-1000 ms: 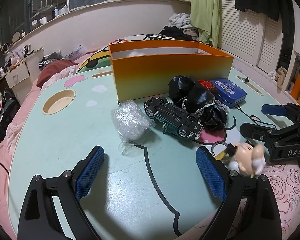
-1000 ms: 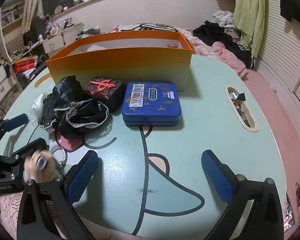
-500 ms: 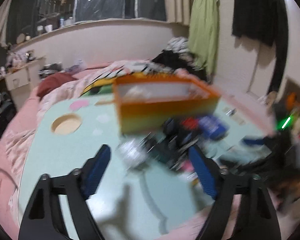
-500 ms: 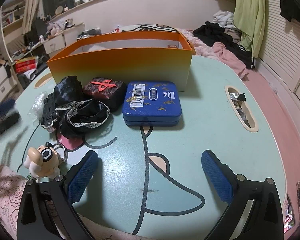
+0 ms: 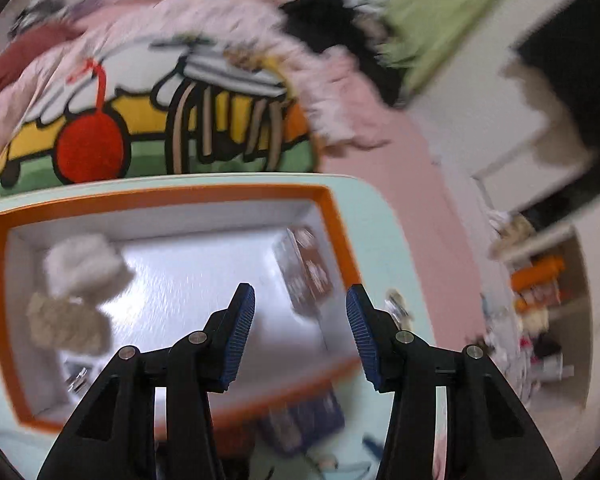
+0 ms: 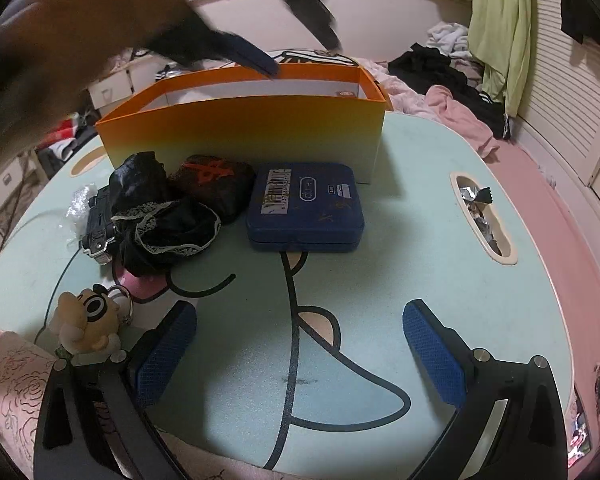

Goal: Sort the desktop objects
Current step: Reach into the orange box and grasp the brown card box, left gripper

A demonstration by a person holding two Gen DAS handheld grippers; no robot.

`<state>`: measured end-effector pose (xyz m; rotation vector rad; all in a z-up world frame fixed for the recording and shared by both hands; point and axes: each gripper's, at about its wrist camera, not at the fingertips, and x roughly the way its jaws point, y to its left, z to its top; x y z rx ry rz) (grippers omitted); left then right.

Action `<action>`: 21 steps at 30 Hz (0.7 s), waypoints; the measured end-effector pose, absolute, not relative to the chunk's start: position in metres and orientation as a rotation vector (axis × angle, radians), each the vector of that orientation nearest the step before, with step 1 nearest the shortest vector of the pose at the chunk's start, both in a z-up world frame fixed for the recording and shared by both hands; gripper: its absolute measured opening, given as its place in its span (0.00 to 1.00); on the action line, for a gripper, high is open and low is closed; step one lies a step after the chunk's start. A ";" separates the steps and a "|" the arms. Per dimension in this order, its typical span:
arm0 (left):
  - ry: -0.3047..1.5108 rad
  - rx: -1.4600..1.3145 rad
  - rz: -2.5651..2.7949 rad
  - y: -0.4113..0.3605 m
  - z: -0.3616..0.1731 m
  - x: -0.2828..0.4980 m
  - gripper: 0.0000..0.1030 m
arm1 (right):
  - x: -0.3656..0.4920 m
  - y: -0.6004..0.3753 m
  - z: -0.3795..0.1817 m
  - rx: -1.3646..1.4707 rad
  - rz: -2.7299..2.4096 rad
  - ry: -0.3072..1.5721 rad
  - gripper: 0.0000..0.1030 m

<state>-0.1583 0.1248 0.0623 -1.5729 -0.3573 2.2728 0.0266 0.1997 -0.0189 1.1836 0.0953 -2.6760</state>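
Observation:
My left gripper (image 5: 300,332) is open and empty, held above the orange box (image 5: 172,196) and looking down into it; the view is blurred. Inside lie a white fluffy thing (image 5: 84,268), a beige one (image 5: 68,324) and a brown packet (image 5: 308,272). From the right wrist view the left gripper (image 6: 256,58) hovers over the box (image 6: 240,128). My right gripper (image 6: 300,344) is open and empty, low over the table's front. Ahead lie a blue tin (image 6: 306,208), a dark red pouch (image 6: 212,180), black lace cloth (image 6: 160,224), a toy car (image 6: 98,228) and a plush keychain (image 6: 86,320).
The mint-green table (image 6: 420,240) has a slot with foil wrappers (image 6: 480,212) at the right. A crumpled plastic bag (image 6: 76,204) lies left of the car. Pink bedding and clothes surround the table.
My left gripper has swung up from the table's front to above the orange box, and its jaws stand narrower. The right gripper has not moved.

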 end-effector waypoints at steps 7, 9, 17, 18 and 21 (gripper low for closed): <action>-0.399 -1.715 2.246 0.152 0.028 -0.186 0.45 | 0.024 0.196 -0.017 1.180 -2.672 0.093 1.00; -0.413 -1.709 2.246 0.153 0.026 -0.185 0.45 | 0.023 0.196 -0.016 1.178 -2.670 0.086 1.00; -0.156 -1.663 2.376 0.149 0.043 -0.176 0.17 | 0.027 0.192 -0.017 1.174 -2.671 0.086 1.00; -0.152 -1.692 2.341 0.147 0.037 -0.178 0.17 | 0.027 0.192 -0.017 1.174 -2.671 0.087 1.00; -0.287 -1.710 2.247 0.145 0.028 -0.182 0.17 | 0.026 0.191 -0.017 1.173 -2.669 0.082 1.00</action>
